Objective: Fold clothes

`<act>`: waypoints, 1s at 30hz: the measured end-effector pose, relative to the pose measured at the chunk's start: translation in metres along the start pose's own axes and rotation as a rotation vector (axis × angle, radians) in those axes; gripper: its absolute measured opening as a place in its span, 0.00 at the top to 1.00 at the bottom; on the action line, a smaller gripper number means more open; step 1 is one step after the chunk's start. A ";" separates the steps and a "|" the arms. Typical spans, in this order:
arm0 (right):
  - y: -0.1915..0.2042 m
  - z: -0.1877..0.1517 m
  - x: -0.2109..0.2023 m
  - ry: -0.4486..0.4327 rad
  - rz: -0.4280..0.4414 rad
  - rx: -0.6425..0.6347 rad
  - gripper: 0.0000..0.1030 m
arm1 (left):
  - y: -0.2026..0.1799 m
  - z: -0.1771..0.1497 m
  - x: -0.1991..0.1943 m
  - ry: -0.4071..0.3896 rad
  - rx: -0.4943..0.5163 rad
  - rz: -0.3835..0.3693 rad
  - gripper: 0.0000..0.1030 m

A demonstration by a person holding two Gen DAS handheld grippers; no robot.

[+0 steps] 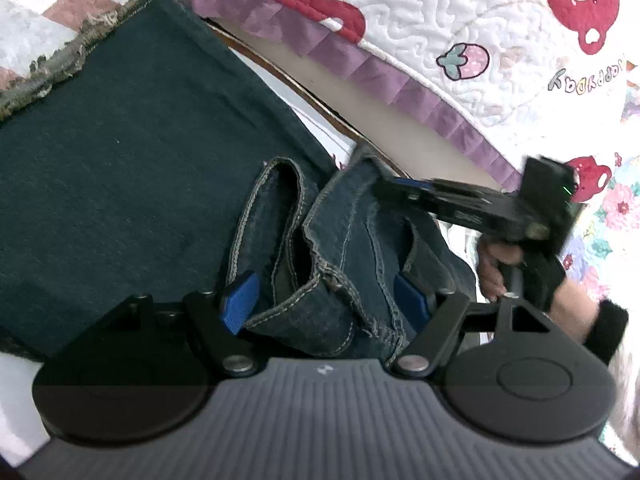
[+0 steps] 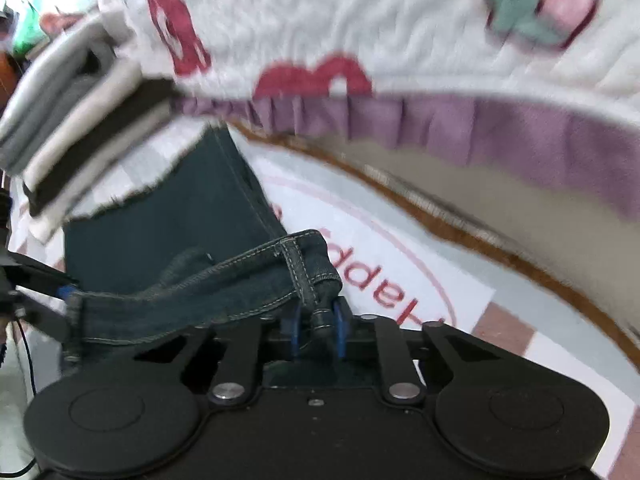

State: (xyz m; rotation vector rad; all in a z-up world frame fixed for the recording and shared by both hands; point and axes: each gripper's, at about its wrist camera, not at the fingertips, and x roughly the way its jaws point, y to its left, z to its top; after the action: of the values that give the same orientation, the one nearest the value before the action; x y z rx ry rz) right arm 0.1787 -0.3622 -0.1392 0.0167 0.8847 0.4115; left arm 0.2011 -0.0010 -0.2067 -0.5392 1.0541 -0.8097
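Observation:
Dark blue jeans [image 1: 140, 160] lie spread on the table, the frayed hem at the far left. The bunched waistband [image 1: 332, 264] rises between the blue pads [image 1: 240, 300] of my left gripper [image 1: 326, 304], whose fingers stand wide apart and open around the denim. My right gripper [image 1: 384, 186], held by a hand [image 1: 496, 268], reaches in from the right and pinches the denim. In the right wrist view my right gripper [image 2: 318, 332] is shut on the waistband [image 2: 224, 280] at its seam. The band stretches left toward the left gripper [image 2: 60, 292].
A stack of folded clothes [image 2: 80, 128] sits at the far left beyond the jeans. A white quilt [image 1: 440, 20] with red bears and a purple frill hangs behind the table's wooden edge [image 2: 480, 248]. The tablecloth [image 2: 380, 248] is white with pink checks and red lettering.

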 end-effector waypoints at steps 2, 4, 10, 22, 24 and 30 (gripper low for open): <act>0.010 -0.004 -0.022 -0.070 -0.006 -0.018 0.85 | -0.002 0.002 -0.005 -0.035 0.009 0.007 0.28; 0.020 -0.009 -0.044 -0.140 -0.012 -0.036 0.85 | -0.005 0.004 -0.014 -0.092 0.025 0.000 0.28; 0.076 -0.035 -0.116 -0.363 -0.025 -0.060 0.85 | -0.042 0.006 -0.044 -0.234 0.260 -0.107 0.26; 0.097 -0.060 -0.173 -0.406 0.130 -0.157 0.85 | -0.116 -0.037 -0.024 -0.209 0.809 -0.234 0.11; 0.099 -0.057 -0.172 -0.400 0.136 -0.182 0.85 | -0.115 -0.037 -0.012 -0.197 0.799 -0.235 0.09; 0.089 -0.037 -0.159 -0.388 0.154 -0.213 0.85 | -0.094 -0.032 0.016 0.004 0.622 -0.149 0.89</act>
State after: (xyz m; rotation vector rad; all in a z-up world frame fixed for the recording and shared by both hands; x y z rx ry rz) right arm 0.0309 -0.3425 -0.0278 -0.0307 0.4559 0.6212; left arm 0.1458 -0.0711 -0.1605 -0.0840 0.7147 -1.2080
